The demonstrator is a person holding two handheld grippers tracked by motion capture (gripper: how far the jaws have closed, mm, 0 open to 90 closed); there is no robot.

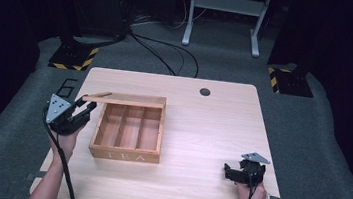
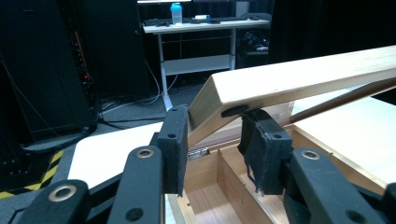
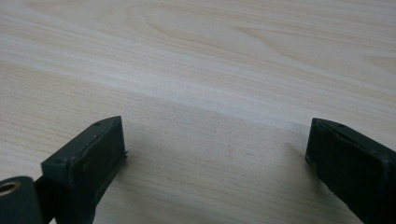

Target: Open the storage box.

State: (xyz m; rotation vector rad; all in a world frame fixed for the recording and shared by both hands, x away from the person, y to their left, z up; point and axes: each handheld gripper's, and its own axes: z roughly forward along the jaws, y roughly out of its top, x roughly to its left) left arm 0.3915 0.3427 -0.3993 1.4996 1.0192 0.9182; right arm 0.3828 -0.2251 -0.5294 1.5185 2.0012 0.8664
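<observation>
The left gripper [image 1: 84, 110] is clamping the near corner of the pale wooden hinged lid [image 2: 299, 84], its black pads [image 2: 173, 140] pressing on either side of the lid's edge. That lid is standing raised over the light wooden tea box with three compartments [image 1: 127, 134], which is sitting left of centre on the pale wood-grain tabletop [image 1: 211, 128]. The right gripper [image 1: 229, 172] is resting low over the bare tabletop near its right front corner, jaws spread wide and grasping nothing.
</observation>
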